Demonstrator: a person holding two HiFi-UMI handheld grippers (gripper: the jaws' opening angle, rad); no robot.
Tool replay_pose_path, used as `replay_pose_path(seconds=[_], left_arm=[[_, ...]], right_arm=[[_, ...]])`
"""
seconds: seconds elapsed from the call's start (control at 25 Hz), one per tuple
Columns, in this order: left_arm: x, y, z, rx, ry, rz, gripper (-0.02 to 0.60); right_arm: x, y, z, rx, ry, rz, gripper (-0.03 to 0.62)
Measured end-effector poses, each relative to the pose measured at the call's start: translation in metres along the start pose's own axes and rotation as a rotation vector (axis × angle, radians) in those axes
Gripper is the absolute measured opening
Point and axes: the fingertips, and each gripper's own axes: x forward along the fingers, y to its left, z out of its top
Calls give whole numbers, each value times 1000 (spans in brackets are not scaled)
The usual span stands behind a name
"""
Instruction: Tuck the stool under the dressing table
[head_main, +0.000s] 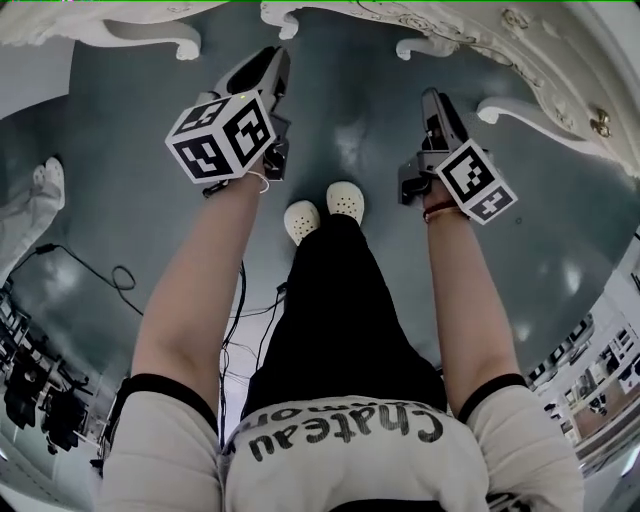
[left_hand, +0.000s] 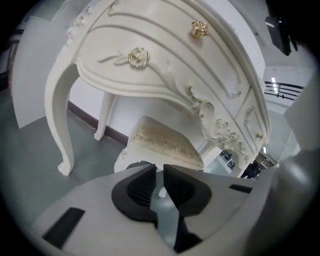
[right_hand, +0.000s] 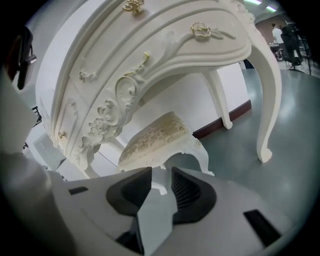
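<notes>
stool under dressing table, upright
cream stool (left_hand: 162, 142) with patterned padded seat and curved legs stands at centre frame in both gripper views, beneath the white carved dressing table (left_hand: 150, 75), whose drawers have gold handles.

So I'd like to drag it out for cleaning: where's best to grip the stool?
Probably the stool's white seat rail at its near corners, coming level from the front: the dressing table overhangs the cushion, and the curved legs taper.
</notes>
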Motion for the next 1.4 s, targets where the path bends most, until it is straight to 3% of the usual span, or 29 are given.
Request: replay_pose_path(seconds=[0.4,0.64,0.8,0.96,1.4], left_arm=[[-104,-59,-6,-76,42,-35,35],[-152,-93,19,-33,90,-41,31],[-190,-138,52,-5,85,-98,31],[-219,-177,104,26,4,-159,31],[-290,-251,217,101,-191,-251,31]], right_arm=[[-80,52,-30,3,109,-24,130],[-118,106,-29,0,170,11,117],[-152,155,-17,8,223,97,115],[-181,201,12,-24,229,189,109],[-240,303,133,-26,76,379,100]])
